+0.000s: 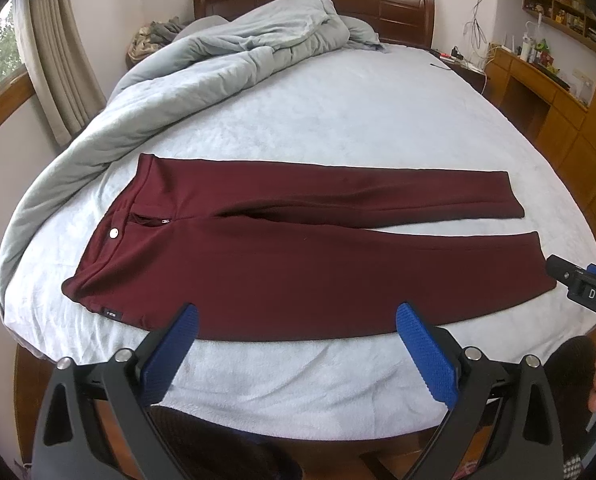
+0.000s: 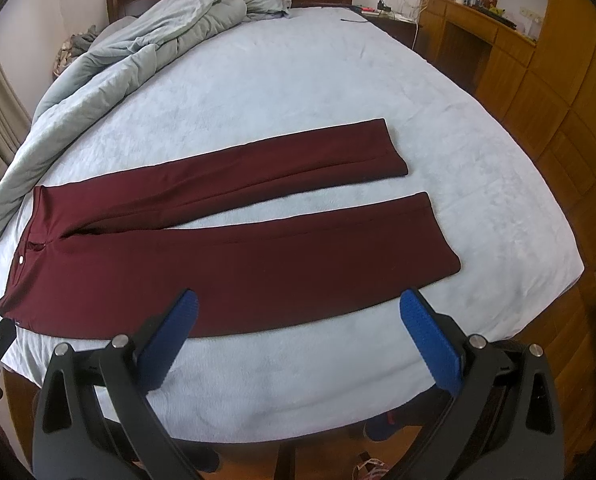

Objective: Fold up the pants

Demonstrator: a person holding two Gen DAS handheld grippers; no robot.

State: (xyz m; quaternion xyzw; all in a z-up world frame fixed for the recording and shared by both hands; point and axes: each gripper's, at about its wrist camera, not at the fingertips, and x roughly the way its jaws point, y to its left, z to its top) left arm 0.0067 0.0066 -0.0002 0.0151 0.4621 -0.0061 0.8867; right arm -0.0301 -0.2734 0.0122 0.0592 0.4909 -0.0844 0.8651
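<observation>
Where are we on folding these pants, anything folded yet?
Done: the maroon pants are spread flat on the bed, waistband to the left, legs apart. No fold yet. In hand: nothing; the left gripper and right gripper hover open over the near edge, clear of the cloth. Left: every fold, probably starting with laying one leg over the other.

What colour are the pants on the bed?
Dark maroon pants, plain, no pattern; clearest in the right wrist view.

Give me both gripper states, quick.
Left gripper: open, empty, above the pants.
Right gripper: open, empty.
</observation>
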